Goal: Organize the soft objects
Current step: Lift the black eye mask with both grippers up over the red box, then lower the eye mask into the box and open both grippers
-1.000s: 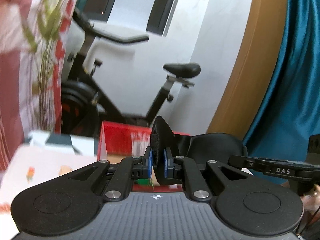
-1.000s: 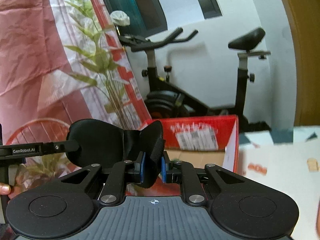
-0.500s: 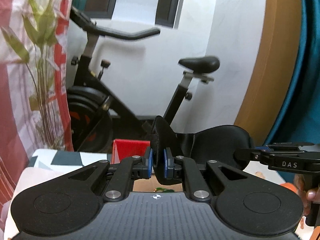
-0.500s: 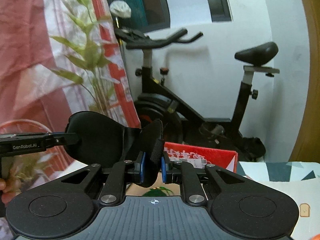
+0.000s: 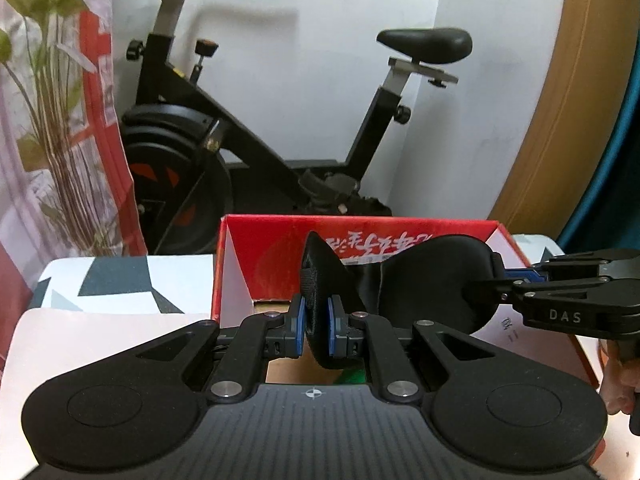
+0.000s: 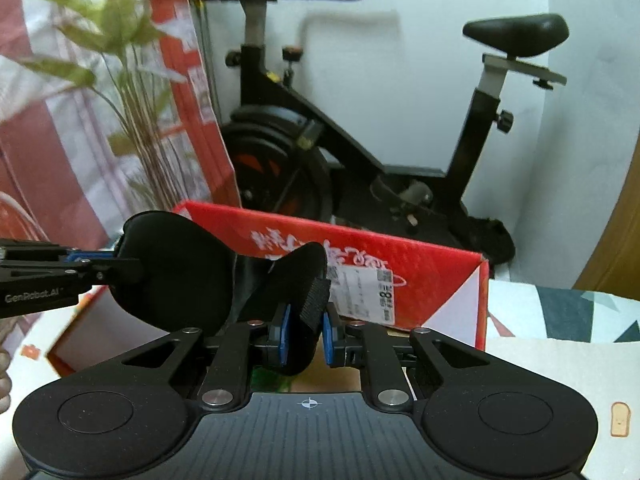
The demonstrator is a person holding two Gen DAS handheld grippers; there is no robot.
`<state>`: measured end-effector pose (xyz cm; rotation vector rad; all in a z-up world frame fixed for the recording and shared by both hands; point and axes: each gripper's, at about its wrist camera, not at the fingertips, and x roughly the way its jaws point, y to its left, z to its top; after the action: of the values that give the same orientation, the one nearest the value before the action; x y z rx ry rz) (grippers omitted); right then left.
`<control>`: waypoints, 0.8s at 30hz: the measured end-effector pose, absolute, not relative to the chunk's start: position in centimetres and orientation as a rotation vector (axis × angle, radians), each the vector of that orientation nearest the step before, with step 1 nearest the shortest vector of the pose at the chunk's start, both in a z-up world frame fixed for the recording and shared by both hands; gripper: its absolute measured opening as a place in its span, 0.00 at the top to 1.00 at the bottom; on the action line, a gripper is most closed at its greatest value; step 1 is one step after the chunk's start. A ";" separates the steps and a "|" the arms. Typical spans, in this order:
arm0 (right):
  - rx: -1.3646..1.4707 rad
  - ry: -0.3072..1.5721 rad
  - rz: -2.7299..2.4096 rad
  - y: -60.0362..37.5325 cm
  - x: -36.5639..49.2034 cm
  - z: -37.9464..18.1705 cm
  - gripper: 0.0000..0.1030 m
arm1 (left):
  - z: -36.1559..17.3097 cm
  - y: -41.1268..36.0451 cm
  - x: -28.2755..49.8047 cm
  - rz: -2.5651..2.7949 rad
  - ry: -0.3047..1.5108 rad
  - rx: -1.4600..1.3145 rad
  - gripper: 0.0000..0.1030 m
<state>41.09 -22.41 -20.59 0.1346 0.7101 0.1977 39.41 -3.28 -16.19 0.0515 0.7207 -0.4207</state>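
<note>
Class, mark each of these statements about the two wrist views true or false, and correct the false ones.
1. Both tools grip the same black eye mask. True.
2. The left tool is open and empty. False: it is shut on one end of the mask.
3. A red cardboard box stands open beyond the tools. True.
4. A blue bicycle stands behind the box. False: it is a black exercise bike.
5. The right tool holds the mask. True.
</note>
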 end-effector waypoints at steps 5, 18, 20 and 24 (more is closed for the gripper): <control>0.131 0.756 0.180 -22.4 42.4 -22.0 0.84 | -16.9 -3.8 40.4 -0.435 0.751 0.071 0.88; 0.127 0.783 0.110 -22.8 43.5 -23.6 0.84 | -17.8 -4.9 41.4 -0.416 0.766 0.101 0.87; 0.108 0.811 0.108 -22.6 43.7 -23.9 0.82 | -18.0 -5.0 41.5 -0.410 0.776 0.111 0.85; 0.120 0.834 0.090 -22.6 44.0 -24.1 0.76 | -17.8 -4.7 41.7 -0.409 0.774 0.112 0.80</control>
<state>43.98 -22.62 -24.06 0.1203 0.8341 0.0896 41.67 -4.73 -17.79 0.1117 0.7738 -0.4093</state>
